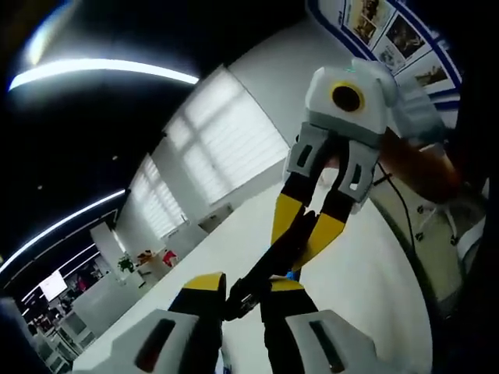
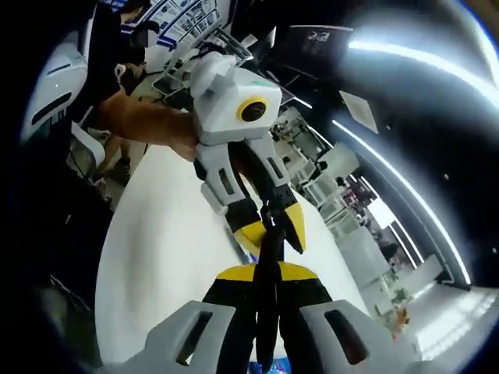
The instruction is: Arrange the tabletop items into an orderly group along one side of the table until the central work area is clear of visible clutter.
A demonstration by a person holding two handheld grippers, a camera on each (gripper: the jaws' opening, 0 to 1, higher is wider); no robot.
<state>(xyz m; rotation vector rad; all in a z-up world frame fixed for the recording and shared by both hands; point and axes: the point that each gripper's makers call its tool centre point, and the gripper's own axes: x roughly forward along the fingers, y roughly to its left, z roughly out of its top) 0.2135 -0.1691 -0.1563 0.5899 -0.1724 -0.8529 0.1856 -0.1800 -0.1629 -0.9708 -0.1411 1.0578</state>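
Left gripper view: the left gripper (image 1: pixel 243 290) rose from 6 o'clock, grey bodies with yellow-and-black jaws. Jaws stood close together, clenched on the near end of a slim black object (image 1: pixel 274 261). Could not tell what the object was; a dark, narrow bar or strap. It ran from the left jaws toward 1 o'clock, straight into the right gripper (image 1: pixel 310 226), which came in from 1 o'clock with its yellow-tipped jaws pointed back at the camera. Those jaws were pinched on the far end of the same object. A person's hand (image 1: pixel 413 160) gripped the right gripper's body at 2 o'clock. A small blue spot showed just under the object near centre; too small to identify.

Below both grippers lay the white table (image 1: pixel 366 288), its surface bare where visible. The object hung above it, held between the two tools, not touching the top. Window blinds (image 1: pixel 222 140) stood beyond, toward 11 o'clock.

Right gripper view: the right gripper (image 2: pixel 263 284) rose from 6 o'clock, jaws closed on the black object (image 2: pixel 267 312), seen here edge-on as a thin dark strip between the jaw tips. The left gripper (image 2: pixel 269 222) came down from 11 o'clock, jaws shut on the object's other end. A person's forearm (image 2: pixel 144 121) led to it from 10 o'clock. White table (image 2: pixel 156 257) at 8 o'clock.
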